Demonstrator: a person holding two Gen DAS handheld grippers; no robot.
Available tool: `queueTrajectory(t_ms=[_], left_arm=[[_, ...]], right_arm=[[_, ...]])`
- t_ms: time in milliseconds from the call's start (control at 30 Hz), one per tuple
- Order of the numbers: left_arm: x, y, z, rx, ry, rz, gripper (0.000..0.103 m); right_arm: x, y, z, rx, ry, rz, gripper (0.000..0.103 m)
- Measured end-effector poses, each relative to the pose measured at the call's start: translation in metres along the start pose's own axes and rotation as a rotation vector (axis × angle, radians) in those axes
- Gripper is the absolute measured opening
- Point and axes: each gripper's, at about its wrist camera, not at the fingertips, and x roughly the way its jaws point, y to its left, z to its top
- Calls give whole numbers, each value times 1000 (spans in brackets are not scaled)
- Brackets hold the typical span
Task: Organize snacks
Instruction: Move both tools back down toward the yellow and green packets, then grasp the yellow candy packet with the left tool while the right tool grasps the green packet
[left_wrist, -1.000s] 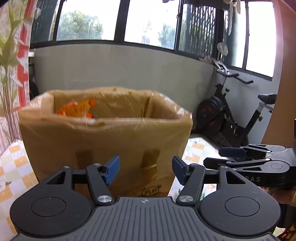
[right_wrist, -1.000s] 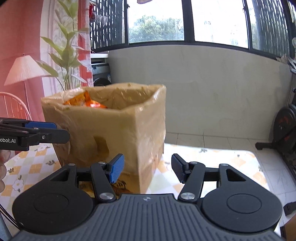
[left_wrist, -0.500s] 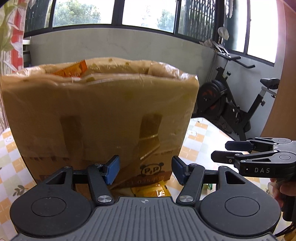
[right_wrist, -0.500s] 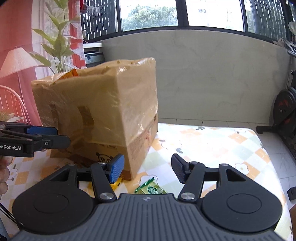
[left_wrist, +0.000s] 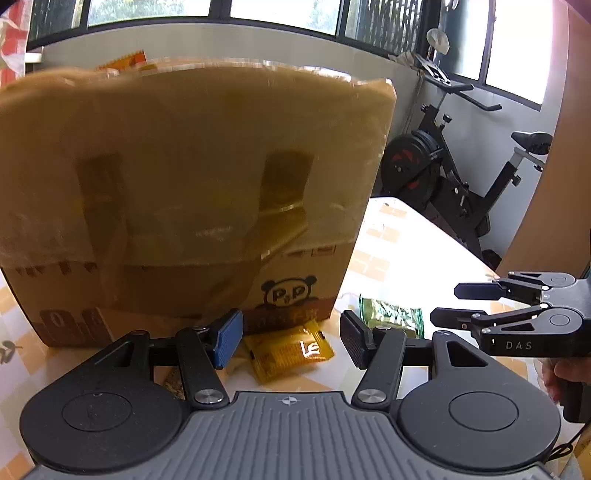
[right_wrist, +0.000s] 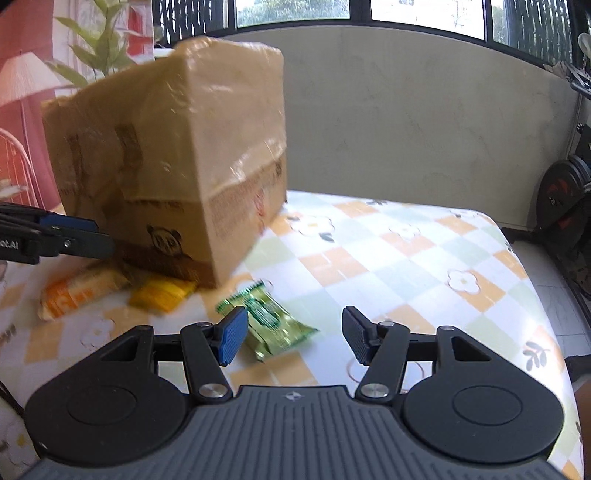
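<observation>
A tall cardboard box (left_wrist: 192, 192) wrapped in clear tape stands on the checked tablecloth (right_wrist: 406, 258); an orange packet (left_wrist: 123, 61) sticks out of its top. The box also shows in the right wrist view (right_wrist: 166, 155). A yellow snack packet (left_wrist: 288, 350) lies at the box's foot, right in front of my open, empty left gripper (left_wrist: 291, 338). A green snack packet (right_wrist: 266, 321) lies just ahead of my open, empty right gripper (right_wrist: 291, 338). An orange-and-white packet (right_wrist: 77, 291) and the yellow packet (right_wrist: 162, 293) lie left of it.
An exercise bike (left_wrist: 461, 177) stands beyond the table's right edge. A grey wall with windows is behind. A plant (right_wrist: 99, 48) and a lamp (right_wrist: 26, 77) stand to the left. The right gripper shows in the left wrist view (left_wrist: 517, 310).
Both grippers have dropped from the level of the box's top down toward the table. The packets at the box's foot have come into view. Both stay open.
</observation>
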Motion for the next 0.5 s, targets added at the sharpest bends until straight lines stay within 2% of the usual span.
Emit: queueTrajectory(t_ms=[133, 200, 267, 433, 467, 500], left_arm=[[10, 1, -5, -4, 29, -17, 61], [15, 3, -11, -10, 46, -20, 61], [22, 6, -14, -22, 64, -21, 61], [38, 8, -15, -49, 107, -39, 61], [41, 7, -16, -51, 113, -39, 61], [46, 5, -14, -52, 116, -38, 62]], right_arm=[[9, 4, 2, -46, 11, 23, 61], [18, 10, 5, -93, 27, 45, 68], [30, 16, 8, -135, 45, 55, 68], [55, 14, 13, -106, 100, 84, 68], [58, 14, 13, -87, 113, 98, 64], [59, 15, 12, -77, 117, 98, 55]])
